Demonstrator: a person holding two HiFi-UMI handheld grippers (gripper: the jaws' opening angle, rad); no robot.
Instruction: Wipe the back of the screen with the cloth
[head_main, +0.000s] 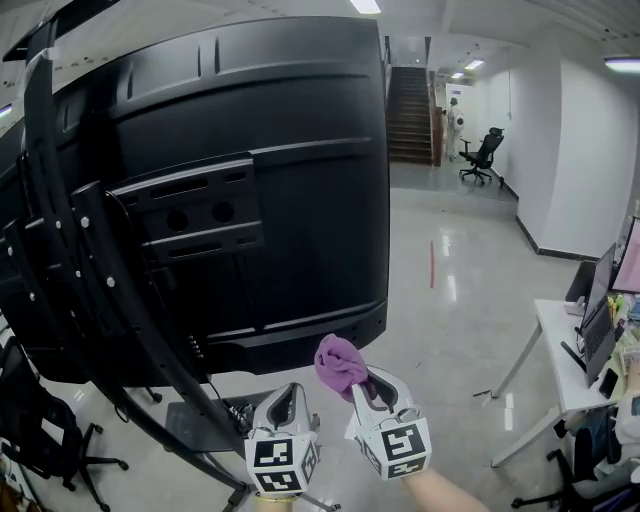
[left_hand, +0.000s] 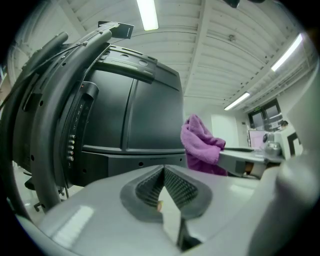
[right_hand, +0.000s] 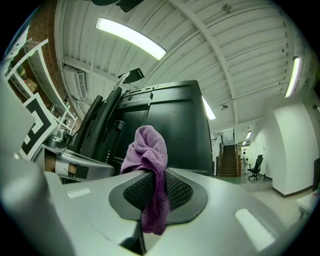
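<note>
The big black screen's back (head_main: 250, 180) fills the head view's left and centre, mounted on a dark stand. A bunched purple cloth (head_main: 341, 364) sits just below its lower right corner, pinched in my right gripper (head_main: 372, 392), which is shut on it. In the right gripper view the cloth (right_hand: 148, 155) sticks up between the jaws, with the screen's back (right_hand: 165, 130) beyond. My left gripper (head_main: 290, 405) is beside it on the left, shut with nothing in it. In the left gripper view the jaws meet at the left gripper (left_hand: 163, 172); the cloth (left_hand: 200, 145) shows to its right.
The stand's dark curved arms (head_main: 110, 300) and base run down the left. An office chair (head_main: 40, 440) stands at lower left. A white desk (head_main: 565, 350) with screens is at right. Shiny floor leads to stairs (head_main: 408, 115) and another chair (head_main: 483, 155) far off.
</note>
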